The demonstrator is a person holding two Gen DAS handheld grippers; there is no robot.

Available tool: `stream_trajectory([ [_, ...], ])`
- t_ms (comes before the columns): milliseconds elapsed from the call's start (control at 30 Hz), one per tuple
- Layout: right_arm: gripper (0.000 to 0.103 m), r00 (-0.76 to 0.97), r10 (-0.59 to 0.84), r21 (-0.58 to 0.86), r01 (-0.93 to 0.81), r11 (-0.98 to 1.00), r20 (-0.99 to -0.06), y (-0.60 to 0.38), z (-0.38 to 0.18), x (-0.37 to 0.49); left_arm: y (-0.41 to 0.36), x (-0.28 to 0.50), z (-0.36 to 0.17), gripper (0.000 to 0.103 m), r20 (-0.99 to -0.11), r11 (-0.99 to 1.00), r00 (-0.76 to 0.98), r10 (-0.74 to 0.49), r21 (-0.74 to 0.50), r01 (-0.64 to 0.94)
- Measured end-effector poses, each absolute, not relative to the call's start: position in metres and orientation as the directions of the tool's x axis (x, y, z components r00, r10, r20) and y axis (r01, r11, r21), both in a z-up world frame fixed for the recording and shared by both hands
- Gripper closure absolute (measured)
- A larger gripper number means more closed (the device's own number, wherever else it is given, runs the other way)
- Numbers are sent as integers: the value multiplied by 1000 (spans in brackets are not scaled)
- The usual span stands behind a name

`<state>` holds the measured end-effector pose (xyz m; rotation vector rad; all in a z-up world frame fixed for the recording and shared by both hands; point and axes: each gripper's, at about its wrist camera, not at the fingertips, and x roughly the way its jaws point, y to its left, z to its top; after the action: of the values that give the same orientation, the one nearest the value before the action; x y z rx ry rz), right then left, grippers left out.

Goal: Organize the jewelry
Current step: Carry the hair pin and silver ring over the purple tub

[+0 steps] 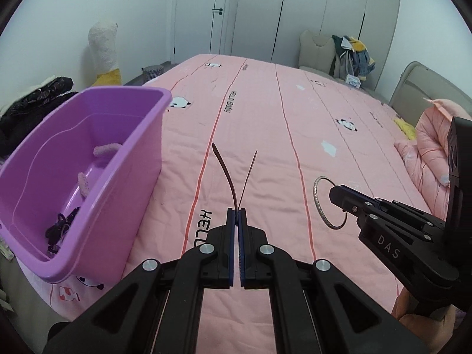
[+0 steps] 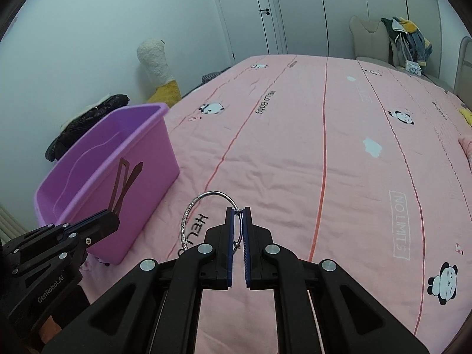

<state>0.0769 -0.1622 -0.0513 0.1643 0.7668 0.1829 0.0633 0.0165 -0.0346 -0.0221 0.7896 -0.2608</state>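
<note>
My left gripper (image 1: 237, 216) is shut on a dark brown hair clip (image 1: 227, 177), whose two thin prongs stick up and forward above the pink bedspread; the clip also shows in the right wrist view (image 2: 122, 185), held beside the bin. My right gripper (image 2: 239, 215) is shut on a silver bangle (image 2: 191, 218), held above the bed; in the left wrist view the bangle (image 1: 320, 203) hangs from the right gripper (image 1: 339, 196). A purple plastic bin (image 1: 88, 159) stands on the bed to the left and holds a pink fuzzy item (image 1: 103, 150) and dark jewelry (image 1: 60, 225).
The pink bedspread (image 1: 265, 124) stretches ahead. Pink pillows (image 1: 427, 147) lie at the right. A plush toy (image 1: 103, 56) and a black jacket (image 1: 38, 94) are left of the bed. A chair with clothes (image 1: 351, 56) stands at the back.
</note>
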Motion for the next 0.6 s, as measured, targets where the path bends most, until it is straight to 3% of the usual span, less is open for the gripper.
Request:
stream_trajectory([
  [367,97,720,374,226,-298,927,-585,-58,19,88,115,63,29,100,-645,996,759,-88,-45,77],
  [600,97,648,439,220,-393,893,-622,24,24,122,187,88,29,100,-672,999,740,24,-8,-40],
])
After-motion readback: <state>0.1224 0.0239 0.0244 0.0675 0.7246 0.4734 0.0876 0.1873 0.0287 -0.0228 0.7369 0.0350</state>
